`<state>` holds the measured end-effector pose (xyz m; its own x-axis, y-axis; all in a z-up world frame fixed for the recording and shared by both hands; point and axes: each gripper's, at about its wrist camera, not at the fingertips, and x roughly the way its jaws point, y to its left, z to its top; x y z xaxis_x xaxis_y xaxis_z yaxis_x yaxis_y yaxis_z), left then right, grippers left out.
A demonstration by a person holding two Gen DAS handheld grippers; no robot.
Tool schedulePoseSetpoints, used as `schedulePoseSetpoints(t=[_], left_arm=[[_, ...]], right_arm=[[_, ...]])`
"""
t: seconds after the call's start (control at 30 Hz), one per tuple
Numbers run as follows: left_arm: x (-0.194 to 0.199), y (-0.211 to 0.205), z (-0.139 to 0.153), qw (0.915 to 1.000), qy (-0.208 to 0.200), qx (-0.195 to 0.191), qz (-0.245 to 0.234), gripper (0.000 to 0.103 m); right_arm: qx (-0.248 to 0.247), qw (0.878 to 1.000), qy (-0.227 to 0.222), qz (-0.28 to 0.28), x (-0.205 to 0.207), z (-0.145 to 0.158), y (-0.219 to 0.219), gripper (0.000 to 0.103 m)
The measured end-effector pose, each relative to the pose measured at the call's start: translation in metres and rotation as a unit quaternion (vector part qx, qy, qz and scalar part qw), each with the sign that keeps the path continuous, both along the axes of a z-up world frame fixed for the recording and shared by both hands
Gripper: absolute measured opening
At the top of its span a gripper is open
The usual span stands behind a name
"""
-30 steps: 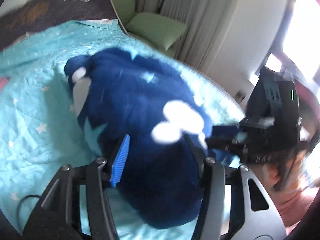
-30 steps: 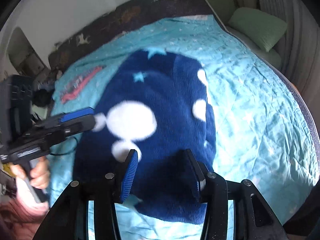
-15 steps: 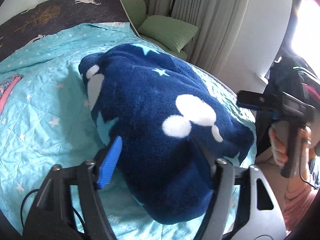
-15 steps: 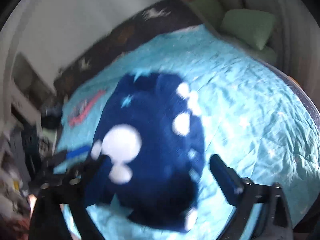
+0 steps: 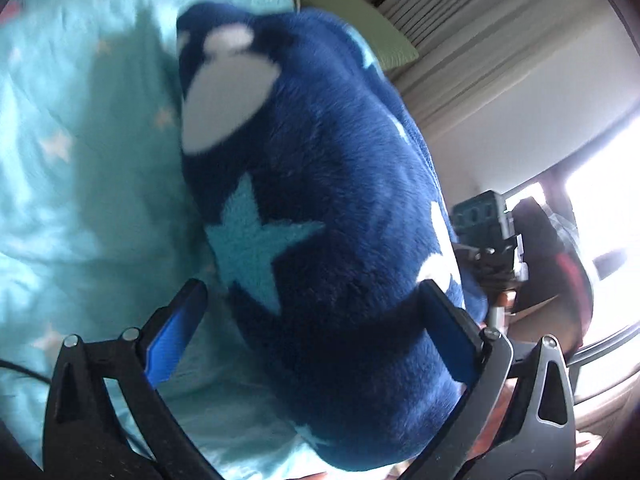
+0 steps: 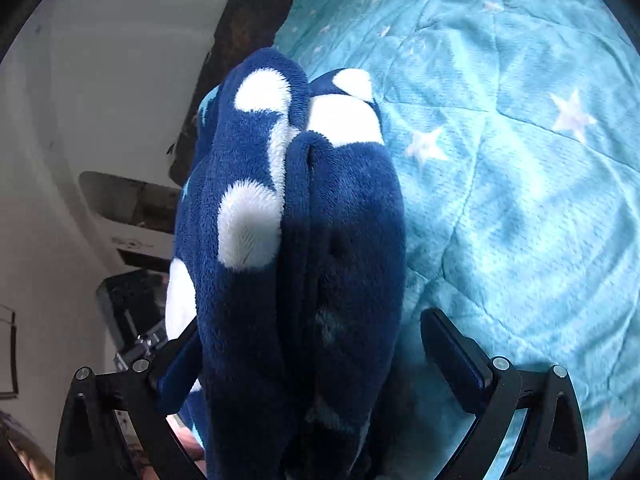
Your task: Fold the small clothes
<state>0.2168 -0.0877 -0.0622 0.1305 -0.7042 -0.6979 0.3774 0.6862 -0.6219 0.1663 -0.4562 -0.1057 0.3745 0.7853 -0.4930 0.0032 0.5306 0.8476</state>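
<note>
On the star-print quilt (image 6: 520,184), each hand-held gripper gapes, left (image 5: 316,320) opening, astride unlabelled navy fleece (image 5: 328,208).

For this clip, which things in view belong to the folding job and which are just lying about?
Part of the job:
- navy fleece garment, folded into a thick bundle
- left gripper, jaws opening, garment between them
- right gripper, jaws wide, garment between them
- turquoise star bedspread, the work surface

Just lying about:
- green cushion
- curtain
- dark headboard with deer print
</note>
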Motion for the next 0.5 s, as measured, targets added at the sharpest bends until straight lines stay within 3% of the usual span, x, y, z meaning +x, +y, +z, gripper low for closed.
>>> schedulePoseSetpoints(t=[0.1,0.3,0.37,0.5], left_arm=[[0.01,-0.006,-0.01,0.9991,0.035,-0.023,-0.007,0.103],[0.015,-0.02,-0.015,0.9989,0.041,-0.023,-0.004,0.103],[0.014,-0.024,-0.01,0.9994,0.03,-0.019,0.001,0.098],[0.0,-0.031,0.009,0.9999,-0.009,0.004,0.013,0.085]], right_arm=[[0.021,1.0,-0.002,0.024,0.015,-0.002,0.004,0.103],[0.03,0.998,-0.008,0.052,0.042,0.002,0.029,0.103],[0.022,0.999,-0.011,0.042,0.044,0.007,0.034,0.103],[0.015,0.999,-0.032,-0.002,0.028,0.022,0.034,0.084]])
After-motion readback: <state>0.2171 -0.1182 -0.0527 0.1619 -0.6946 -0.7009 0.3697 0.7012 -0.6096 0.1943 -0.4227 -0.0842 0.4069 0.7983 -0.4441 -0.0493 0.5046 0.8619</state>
